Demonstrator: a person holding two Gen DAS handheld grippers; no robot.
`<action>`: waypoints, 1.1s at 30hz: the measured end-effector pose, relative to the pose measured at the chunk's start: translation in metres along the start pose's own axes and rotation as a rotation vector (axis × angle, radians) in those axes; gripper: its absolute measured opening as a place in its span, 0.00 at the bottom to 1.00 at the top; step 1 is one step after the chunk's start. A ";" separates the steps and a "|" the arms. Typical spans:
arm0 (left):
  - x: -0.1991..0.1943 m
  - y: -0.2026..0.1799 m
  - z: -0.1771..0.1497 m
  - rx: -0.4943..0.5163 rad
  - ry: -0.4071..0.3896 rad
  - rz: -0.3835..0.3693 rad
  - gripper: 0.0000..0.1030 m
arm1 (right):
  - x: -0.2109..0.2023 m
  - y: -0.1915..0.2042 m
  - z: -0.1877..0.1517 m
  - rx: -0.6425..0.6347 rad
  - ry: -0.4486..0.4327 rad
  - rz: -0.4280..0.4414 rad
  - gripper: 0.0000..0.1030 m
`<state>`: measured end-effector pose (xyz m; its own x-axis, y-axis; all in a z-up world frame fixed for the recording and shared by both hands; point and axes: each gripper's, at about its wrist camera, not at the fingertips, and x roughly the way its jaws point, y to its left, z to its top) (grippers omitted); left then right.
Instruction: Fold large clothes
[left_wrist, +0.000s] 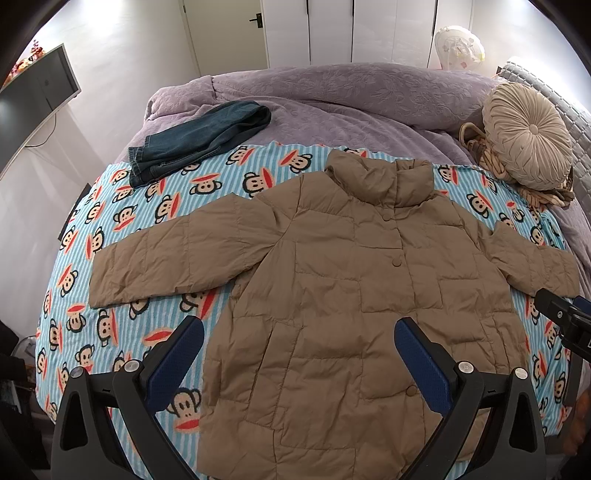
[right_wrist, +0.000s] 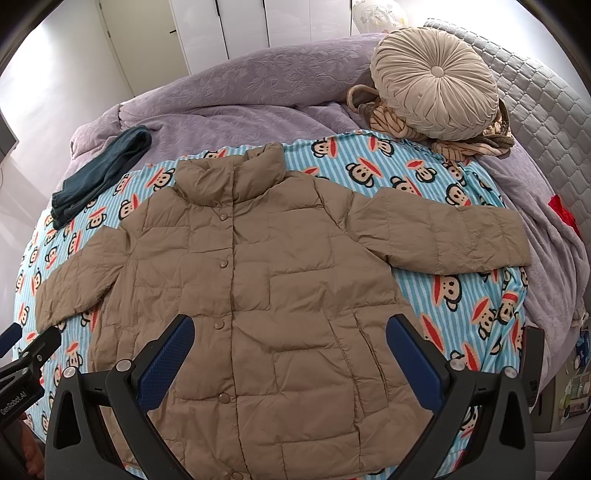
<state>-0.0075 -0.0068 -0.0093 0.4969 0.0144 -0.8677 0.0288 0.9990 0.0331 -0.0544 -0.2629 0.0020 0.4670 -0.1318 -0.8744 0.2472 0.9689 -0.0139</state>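
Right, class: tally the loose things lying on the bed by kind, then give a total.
Tan puffer jacket: 1
Folded jeans: 1
Round beige cushion: 1
Monkey-print blanket: 1
Striped beige cloth under the cushion: 1
Total: 5

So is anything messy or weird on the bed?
Nothing stands out much. The tan jacket lies flat, snapped shut, with both sleeves spread out on the monkey blanket. The jeans sit a bit bunched at the far corner, half off the blanket. Both grippers hang open above the jacket.
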 end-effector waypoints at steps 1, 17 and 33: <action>0.000 0.000 0.000 0.000 0.000 0.000 1.00 | 0.000 0.000 0.000 0.000 0.000 0.000 1.00; 0.001 0.003 -0.005 -0.002 0.003 -0.002 1.00 | 0.001 0.001 0.000 -0.001 0.002 0.001 1.00; 0.007 0.002 -0.007 -0.008 0.022 -0.001 1.00 | 0.004 0.003 0.000 -0.004 0.009 0.000 1.00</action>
<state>-0.0101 -0.0039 -0.0189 0.4780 0.0139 -0.8782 0.0222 0.9994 0.0280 -0.0515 -0.2601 -0.0012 0.4596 -0.1302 -0.8785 0.2440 0.9696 -0.0161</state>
